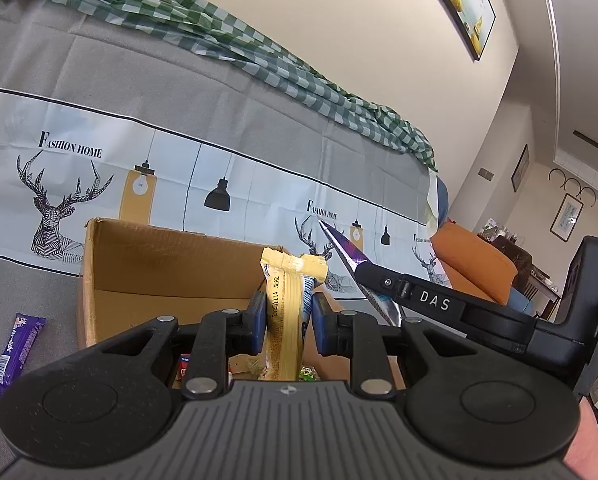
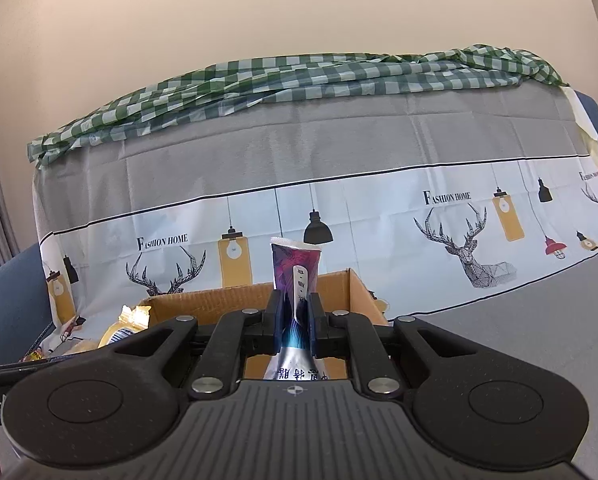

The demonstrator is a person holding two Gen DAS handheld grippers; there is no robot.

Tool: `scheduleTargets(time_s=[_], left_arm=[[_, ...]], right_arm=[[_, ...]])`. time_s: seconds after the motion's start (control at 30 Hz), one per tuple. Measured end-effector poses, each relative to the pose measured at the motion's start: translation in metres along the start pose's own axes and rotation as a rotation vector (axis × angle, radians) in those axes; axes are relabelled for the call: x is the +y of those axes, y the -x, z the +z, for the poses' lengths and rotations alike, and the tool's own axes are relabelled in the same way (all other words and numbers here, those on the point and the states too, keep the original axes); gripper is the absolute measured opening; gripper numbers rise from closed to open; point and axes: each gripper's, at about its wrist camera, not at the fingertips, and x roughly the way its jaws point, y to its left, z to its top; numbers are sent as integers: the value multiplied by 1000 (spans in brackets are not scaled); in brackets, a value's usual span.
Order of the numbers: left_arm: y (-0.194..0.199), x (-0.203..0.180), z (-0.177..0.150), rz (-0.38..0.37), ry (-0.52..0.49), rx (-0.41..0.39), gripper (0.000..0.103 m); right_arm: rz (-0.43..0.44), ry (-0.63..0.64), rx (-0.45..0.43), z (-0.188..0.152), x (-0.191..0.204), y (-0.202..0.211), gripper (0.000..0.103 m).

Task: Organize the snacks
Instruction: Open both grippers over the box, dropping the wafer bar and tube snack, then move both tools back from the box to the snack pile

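Observation:
My left gripper (image 1: 286, 322) is shut on a yellow snack packet (image 1: 289, 300) that stands upright between the blue pads, above the open cardboard box (image 1: 139, 268). My right gripper (image 2: 295, 322) is shut on a purple and silver snack pouch (image 2: 295, 268), also upright over the cardboard box (image 2: 219, 300). In the left wrist view the right gripper (image 1: 369, 276) reaches in from the right with the purple pouch (image 1: 345, 246) edge-on. The yellow packet (image 2: 123, 326) shows low at the left of the right wrist view. A purple chocolate bar (image 1: 13, 354) lies on the grey sheet left of the box.
Several small snacks (image 1: 243, 368) lie on the box floor. Behind the box rises a sofa back draped with a grey deer-print sheet (image 1: 139, 120) and a green checked cloth (image 2: 299, 76). An orange cushion (image 1: 475, 264) sits at the right. The grey seat (image 2: 519, 332) spreads to the right of the box.

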Motion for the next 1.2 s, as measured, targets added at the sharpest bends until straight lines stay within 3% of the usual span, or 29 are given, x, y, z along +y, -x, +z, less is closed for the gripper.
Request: scheduleTargets(time_s=[0.77,0.87,0.9,0.93,1.0,1.2], left_arm=[[0,-1,0,-1,2,2,26],[-3,2,1,1,24,12,31],[-3,3,1,6,30,10,36],[-2,4,2,12,35,7,38],[-1,6,2,16,44,5,41],[4,10,3,46,40,-1,41]], right_arm=[[0,10,-2,0,1,1,13],[16,9,23,0,1,-2,15],[20,14,36,0,1,-4,24],[14,19,40,-1,3,-5,40],[12,27,29,-1,4,-4,51],[7,13,25,-1,7,-6,56]])
